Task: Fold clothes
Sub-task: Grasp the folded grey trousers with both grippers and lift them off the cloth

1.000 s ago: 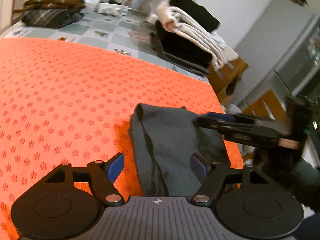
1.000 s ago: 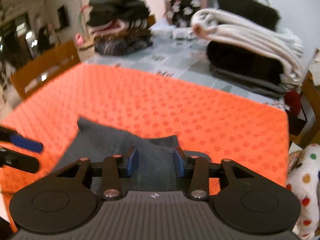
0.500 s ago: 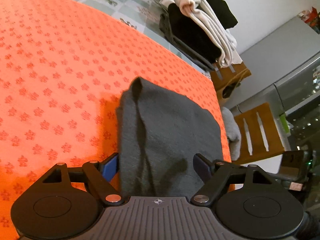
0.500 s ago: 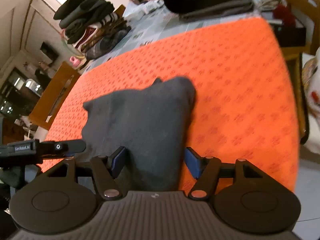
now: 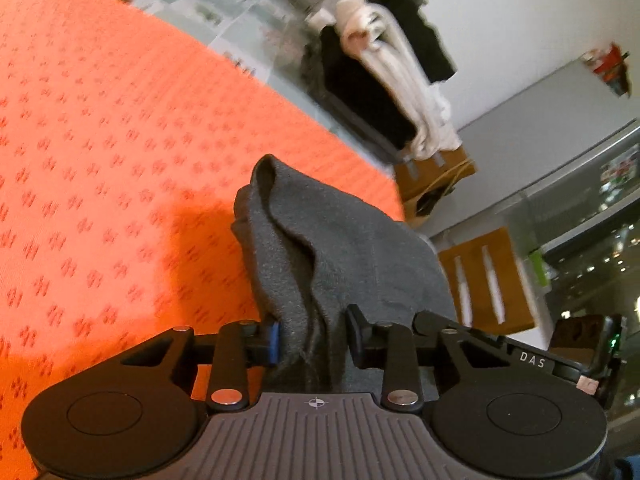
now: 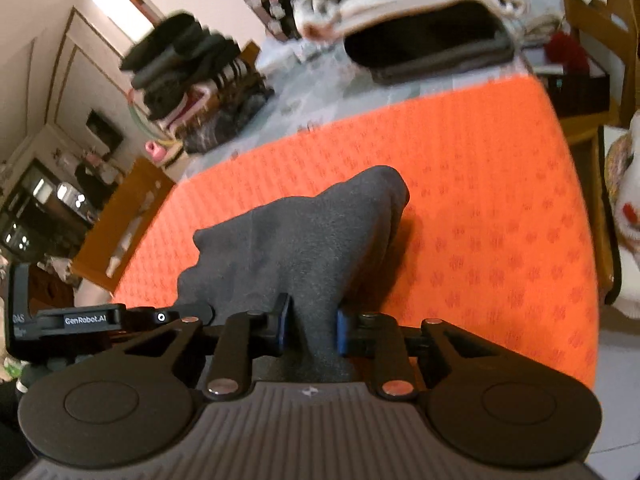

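Note:
A dark grey garment [image 5: 344,248] lies bunched on the orange patterned cloth [image 5: 100,160], near the table's edge. My left gripper [image 5: 312,338] is shut on the garment's near edge, fabric pinched between its fingers. In the right wrist view the same garment [image 6: 304,232] rises from the orange cloth [image 6: 480,200] into my right gripper [image 6: 310,330], which is shut on another part of its near edge. The right gripper's body [image 5: 576,360] shows at the right of the left wrist view; the left gripper's body [image 6: 80,320] shows at the left of the right wrist view.
Stacks of folded clothes stand at the table's far side: a white and black pile [image 5: 384,80] [image 6: 420,24] and a dark striped pile [image 6: 192,80]. Wooden chairs [image 5: 484,280] [image 6: 120,224] stand beside the table. A spotted soft toy [image 6: 624,208] is at the right.
Both grippers went from open around the garment's near edge to shut on it. The garment is now bunched and lifted at the near edge.

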`<state>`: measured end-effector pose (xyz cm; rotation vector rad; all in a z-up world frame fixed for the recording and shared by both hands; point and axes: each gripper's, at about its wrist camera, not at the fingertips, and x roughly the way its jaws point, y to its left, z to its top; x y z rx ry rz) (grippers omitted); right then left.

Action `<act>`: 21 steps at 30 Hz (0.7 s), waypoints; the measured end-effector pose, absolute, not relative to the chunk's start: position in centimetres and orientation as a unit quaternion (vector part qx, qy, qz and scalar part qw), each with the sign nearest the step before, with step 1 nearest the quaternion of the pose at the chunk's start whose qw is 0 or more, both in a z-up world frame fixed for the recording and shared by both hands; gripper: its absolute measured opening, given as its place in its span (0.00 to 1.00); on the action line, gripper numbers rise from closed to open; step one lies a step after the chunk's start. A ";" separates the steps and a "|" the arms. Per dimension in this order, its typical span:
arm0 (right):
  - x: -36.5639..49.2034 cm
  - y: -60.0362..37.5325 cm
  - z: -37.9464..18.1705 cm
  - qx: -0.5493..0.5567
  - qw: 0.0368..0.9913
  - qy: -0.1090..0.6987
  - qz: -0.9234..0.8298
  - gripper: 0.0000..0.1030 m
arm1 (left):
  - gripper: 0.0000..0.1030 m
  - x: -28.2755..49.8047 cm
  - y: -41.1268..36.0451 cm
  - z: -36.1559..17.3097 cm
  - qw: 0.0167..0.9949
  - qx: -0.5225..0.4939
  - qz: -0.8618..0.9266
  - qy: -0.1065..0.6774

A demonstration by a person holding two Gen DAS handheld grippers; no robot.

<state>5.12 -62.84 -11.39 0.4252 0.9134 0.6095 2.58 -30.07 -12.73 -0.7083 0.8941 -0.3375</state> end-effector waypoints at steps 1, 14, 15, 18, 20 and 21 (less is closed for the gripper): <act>5.3 -63.0 -10.4 0.203 0.835 0.424 0.287 0.25 | 0.34 2.8 -30.0 -12.0 0.830 -0.339 -0.164 0.412; 13.5 -65.6 2.8 0.214 0.874 0.341 0.272 0.25 | 0.34 13.3 -31.6 0.5 0.860 -0.307 -0.221 0.343; 14.7 -65.7 3.9 0.214 0.876 0.335 0.271 0.25 | 0.34 14.6 -31.8 1.6 0.862 -0.302 -0.224 0.340; 18.3 -66.3 6.8 0.219 0.881 0.322 0.268 0.25 | 0.34 18.7 -32.1 5.1 0.868 -0.287 -0.232 0.331; 21.1 -66.6 8.7 0.226 0.882 0.314 0.269 0.26 | 0.34 21.5 -32.4 7.4 0.874 -0.275 -0.238 0.324; 22.6 -66.7 9.6 0.231 0.882 0.311 0.268 0.26 | 0.34 23.0 -32.5 8.6 0.876 -0.269 -0.240 0.320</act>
